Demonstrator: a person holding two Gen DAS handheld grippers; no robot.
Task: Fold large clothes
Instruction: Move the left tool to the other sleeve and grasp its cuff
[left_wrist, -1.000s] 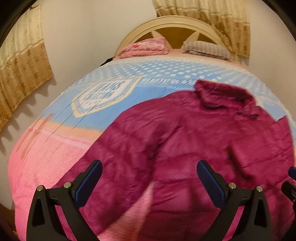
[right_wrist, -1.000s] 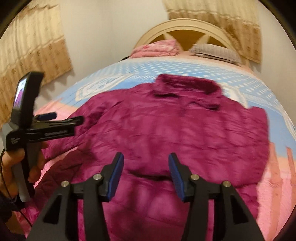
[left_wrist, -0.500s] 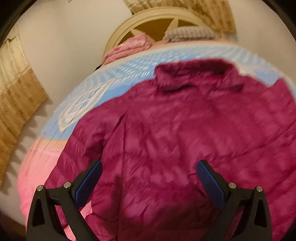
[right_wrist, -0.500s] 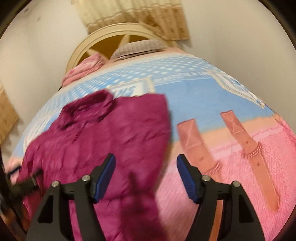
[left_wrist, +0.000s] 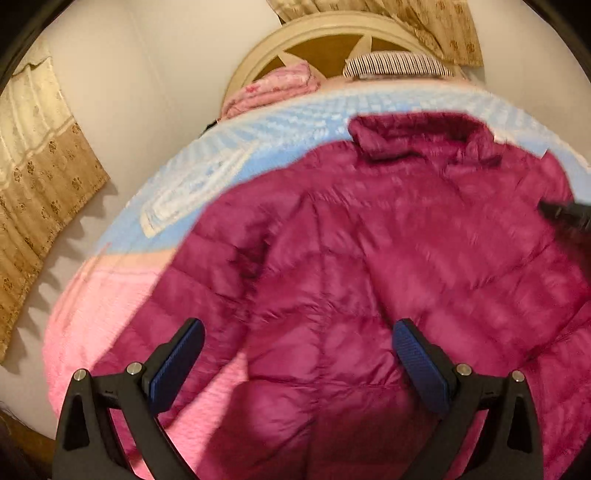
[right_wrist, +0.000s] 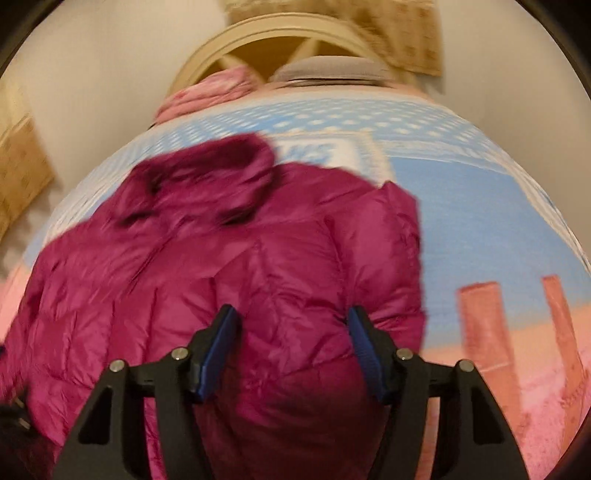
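We hover both tools over the magenta puffer jacket (left_wrist: 369, 266), spread flat on the bed (left_wrist: 110, 314), collar at 12 o'clock. Left gripper (left_wrist: 297, 363) gapes empty; right gripper (right_wrist: 293, 350) is closing, pads not yet pinching. Best to seize 1 sleeve edge each, low and square.

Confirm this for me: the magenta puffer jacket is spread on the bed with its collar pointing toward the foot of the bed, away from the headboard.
Not quite. The magenta puffer jacket is spread on the bed, but its collar points toward the headboard and pillows, not the foot. The left wrist view shows it, and the right wrist view agrees.
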